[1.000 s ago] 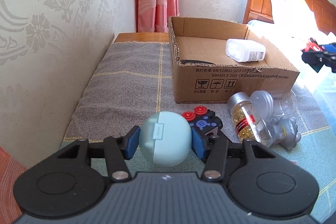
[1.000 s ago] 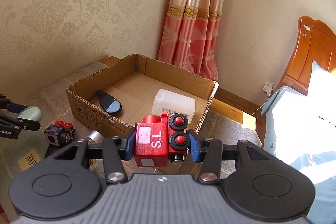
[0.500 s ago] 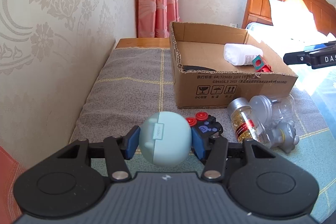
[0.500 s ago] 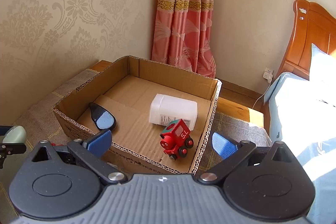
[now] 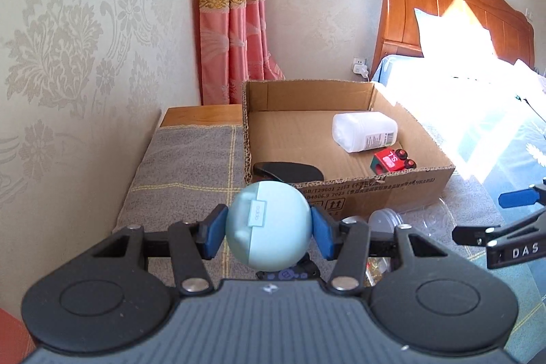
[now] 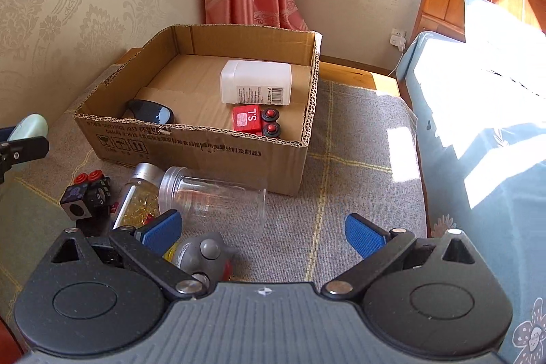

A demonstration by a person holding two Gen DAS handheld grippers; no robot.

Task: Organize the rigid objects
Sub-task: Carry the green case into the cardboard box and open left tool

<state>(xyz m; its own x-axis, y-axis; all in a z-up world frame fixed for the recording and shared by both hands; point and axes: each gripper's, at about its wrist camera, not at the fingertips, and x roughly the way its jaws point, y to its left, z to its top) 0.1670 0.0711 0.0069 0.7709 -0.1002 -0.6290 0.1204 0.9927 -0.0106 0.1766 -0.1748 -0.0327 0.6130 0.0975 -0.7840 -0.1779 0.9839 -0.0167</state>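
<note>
My left gripper is shut on a pale blue round case and holds it up in front of the cardboard box. In the box lie a white bottle, a red toy train and a black oval object. My right gripper is open and empty, low over the blanket in front of the box. Before it lie a clear jar, a bottle of yellow capsules, a black toy car and a grey figure.
The box stands on a grey checked blanket by the patterned wall. A bed with a wooden headboard is at the right, lit by sun. Pink curtains hang behind. The right gripper shows at the right edge of the left wrist view.
My right gripper let go of the red train into the box, then drew back and down, open. My left gripper rose with the blue case toward the box.
</note>
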